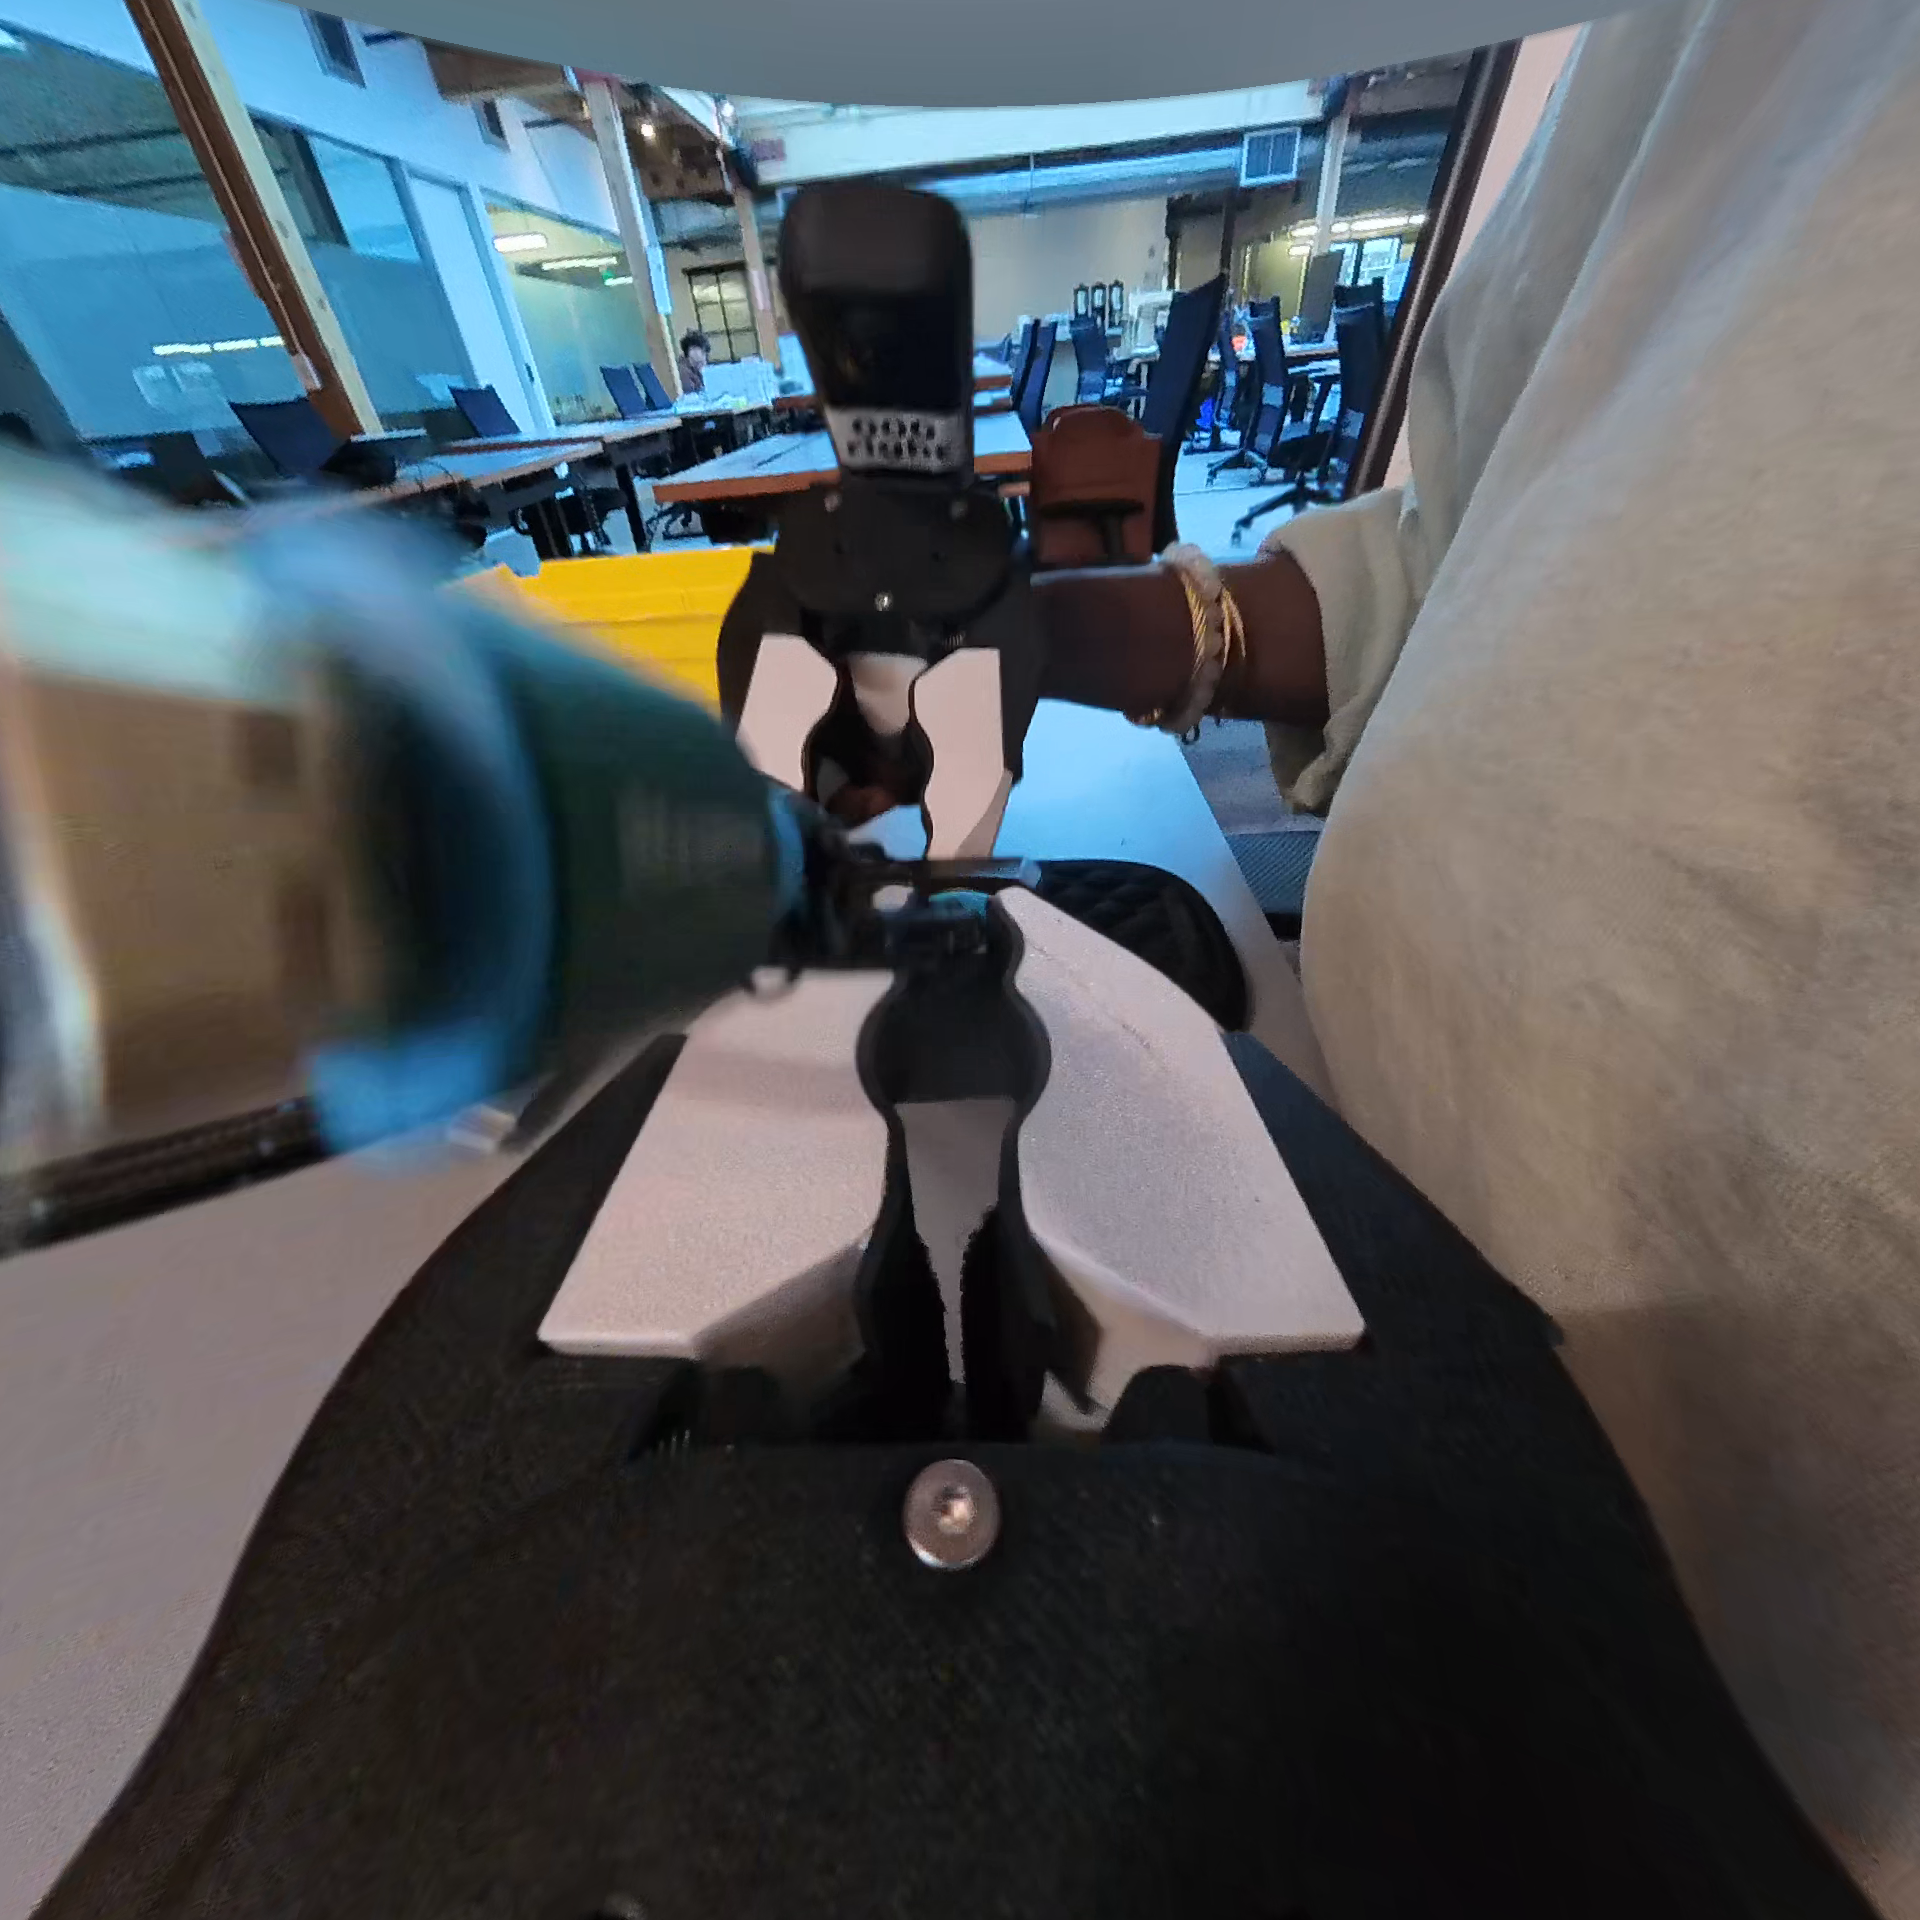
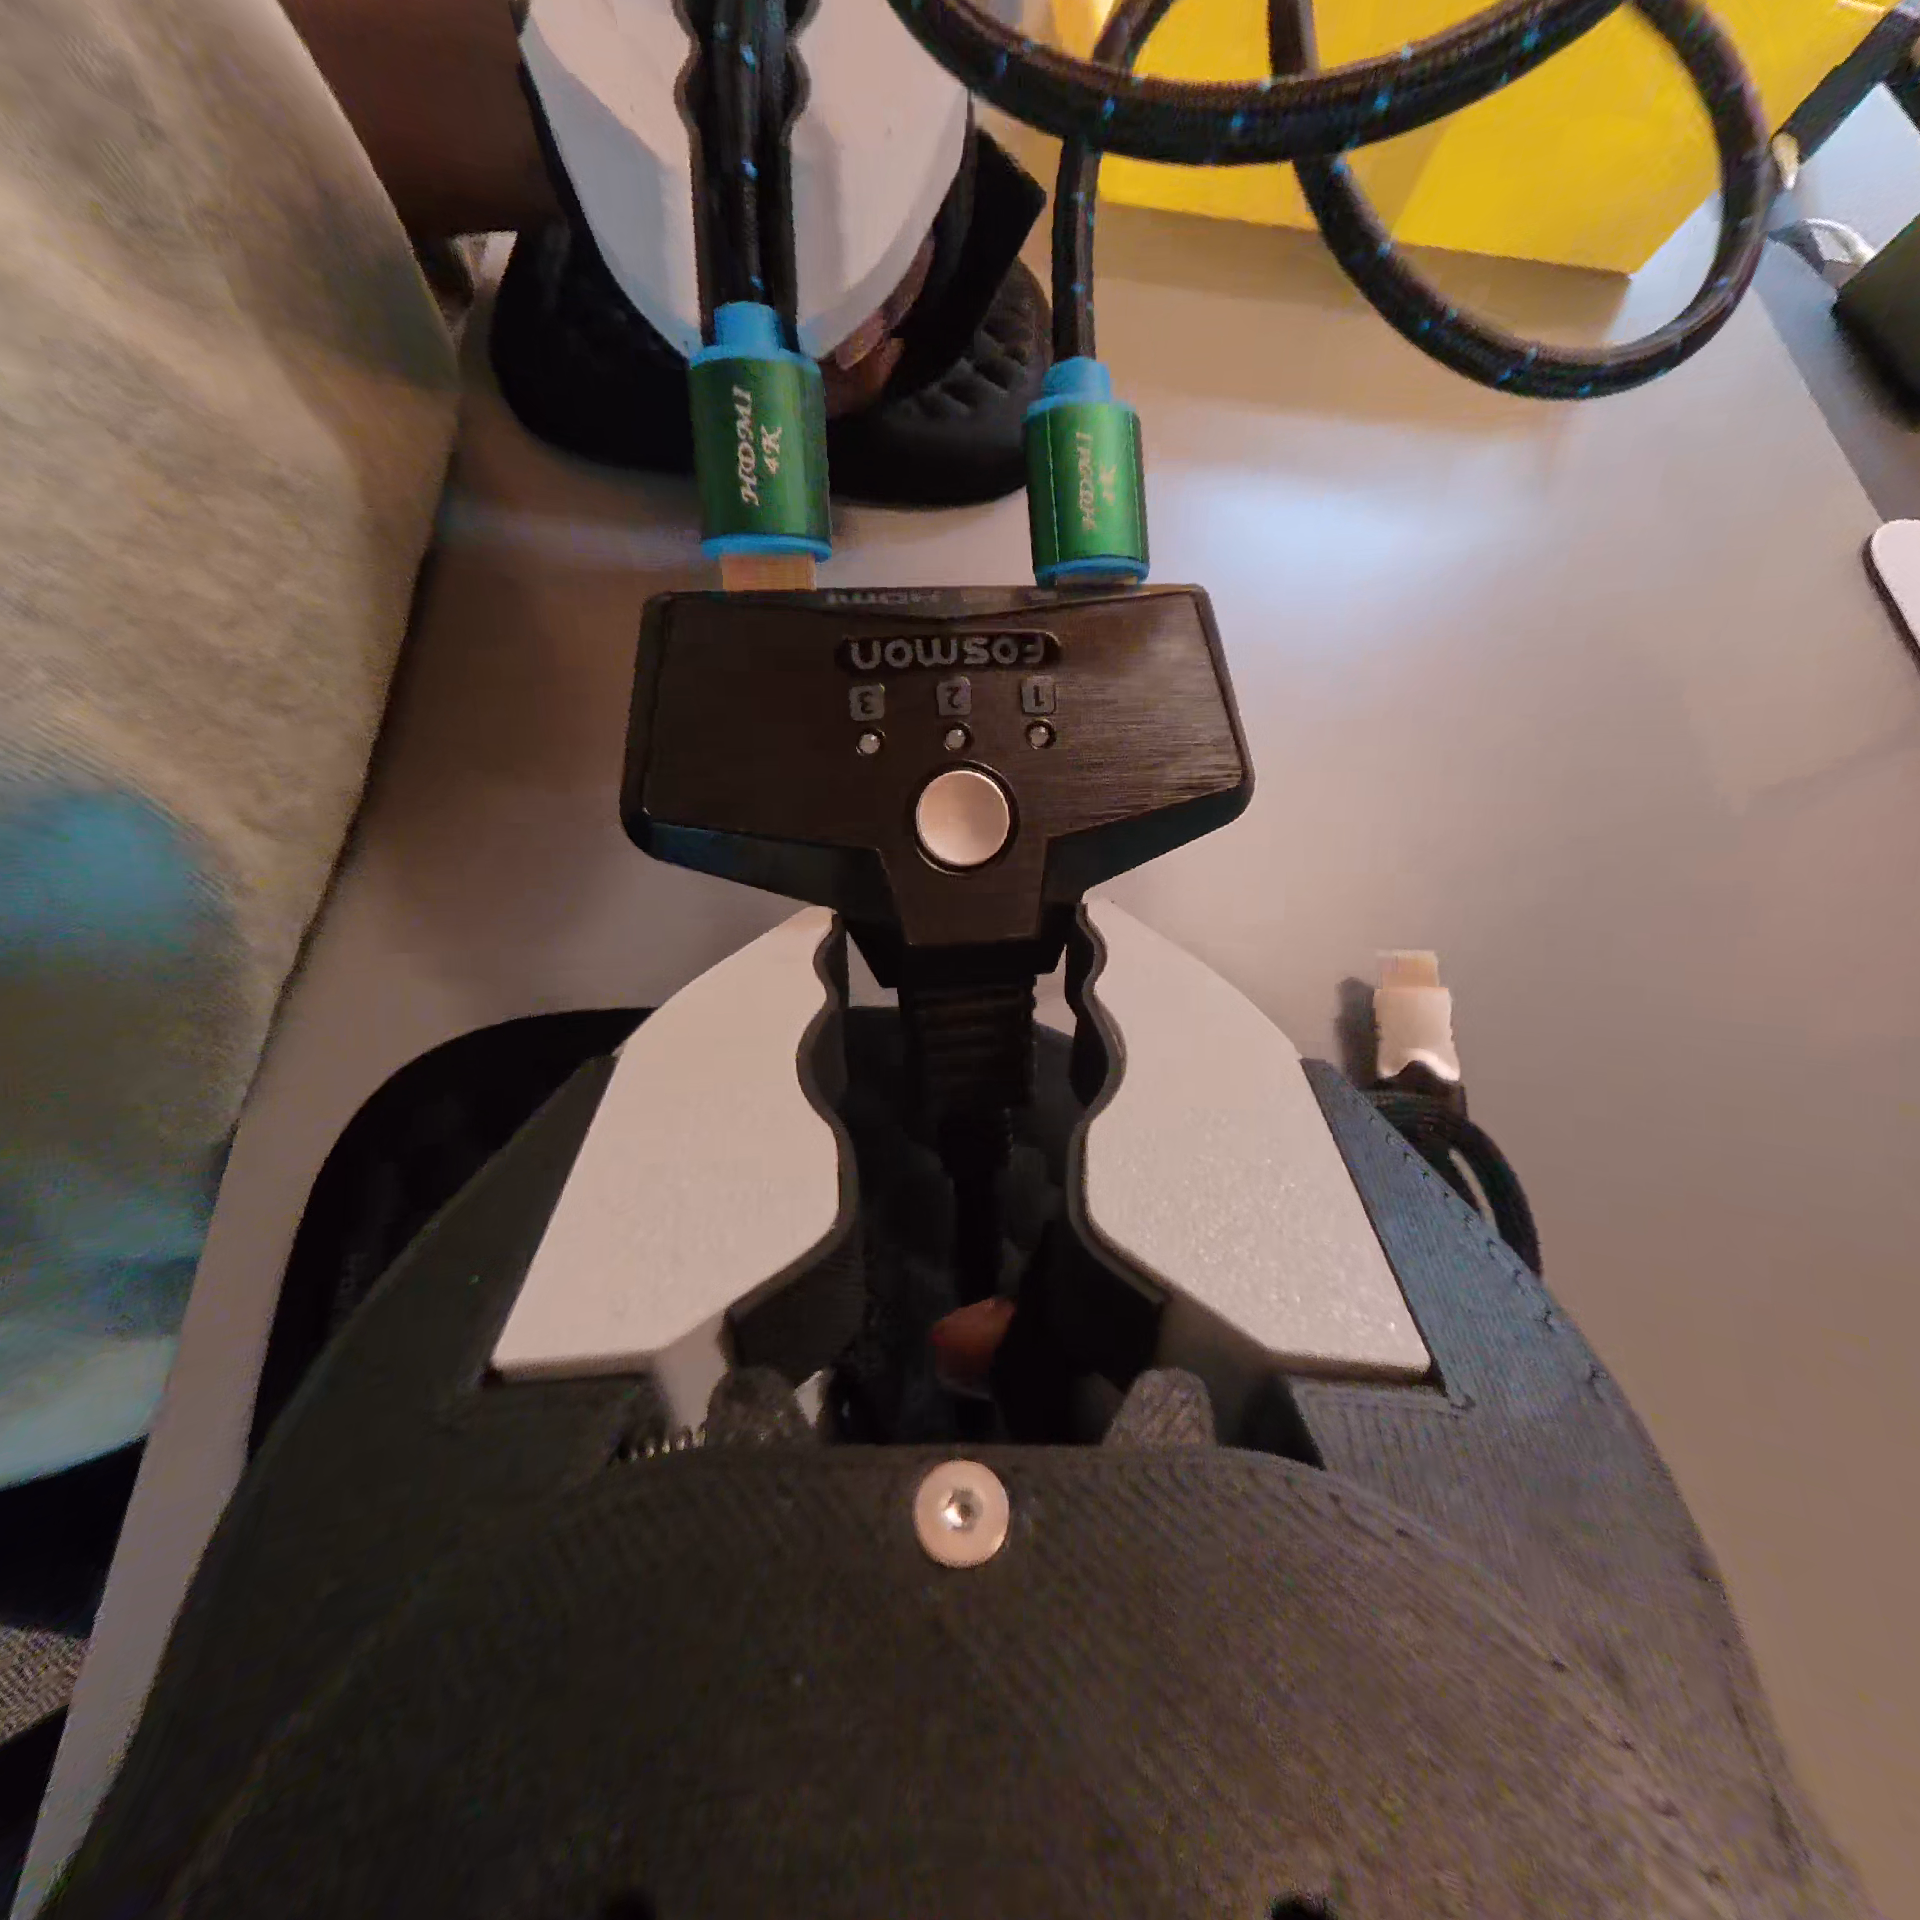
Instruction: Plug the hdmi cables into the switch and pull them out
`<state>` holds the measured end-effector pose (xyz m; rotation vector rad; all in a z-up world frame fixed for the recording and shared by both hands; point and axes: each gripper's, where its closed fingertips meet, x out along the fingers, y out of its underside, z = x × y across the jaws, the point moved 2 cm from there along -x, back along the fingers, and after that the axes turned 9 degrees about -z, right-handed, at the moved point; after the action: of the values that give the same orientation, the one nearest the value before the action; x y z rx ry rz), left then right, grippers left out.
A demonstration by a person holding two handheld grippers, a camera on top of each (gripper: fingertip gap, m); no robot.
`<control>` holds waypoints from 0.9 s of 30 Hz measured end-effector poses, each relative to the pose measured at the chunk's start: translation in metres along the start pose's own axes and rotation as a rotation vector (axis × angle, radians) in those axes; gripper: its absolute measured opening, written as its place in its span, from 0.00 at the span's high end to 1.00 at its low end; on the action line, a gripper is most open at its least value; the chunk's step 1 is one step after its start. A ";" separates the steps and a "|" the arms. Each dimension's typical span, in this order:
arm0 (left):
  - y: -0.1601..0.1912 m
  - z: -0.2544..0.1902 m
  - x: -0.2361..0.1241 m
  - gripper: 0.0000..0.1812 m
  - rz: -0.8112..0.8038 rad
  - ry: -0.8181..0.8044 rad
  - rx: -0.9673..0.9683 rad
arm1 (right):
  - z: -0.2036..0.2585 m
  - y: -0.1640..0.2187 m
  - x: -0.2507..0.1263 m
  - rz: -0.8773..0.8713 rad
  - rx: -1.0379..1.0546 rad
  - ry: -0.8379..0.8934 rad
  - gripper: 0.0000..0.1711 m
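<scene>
Plainly two green plugs (image 2: 764,457) (image 2: 1086,488), one black switch (image 2: 940,717), two claws (image 2: 951,935) (image 2: 743,177)

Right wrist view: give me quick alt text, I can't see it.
The right gripper clamps the black switch by its cable end. One green HDMI plug is seated; the other, its cable in the left gripper, shows its gold tip.
</scene>
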<state>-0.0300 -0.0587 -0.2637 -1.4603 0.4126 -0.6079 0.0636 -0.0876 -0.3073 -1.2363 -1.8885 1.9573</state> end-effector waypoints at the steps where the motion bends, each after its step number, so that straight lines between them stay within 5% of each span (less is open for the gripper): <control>1: -0.004 -0.001 0.001 0.94 -0.003 0.008 0.005 | 0.001 0.000 0.002 -0.017 0.010 -0.004 0.76; 12: 0.007 0.005 -0.001 0.94 0.099 0.013 0.010 | 0.001 0.011 0.008 -0.134 0.178 0.000 0.77; 27: 0.026 0.010 0.005 0.94 0.174 0.008 -0.033 | -0.004 0.032 0.014 -0.027 0.179 0.057 0.77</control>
<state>-0.0169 -0.0541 -0.2882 -1.4363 0.5520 -0.4693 0.0707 -0.0826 -0.3413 -1.1965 -1.6539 2.0037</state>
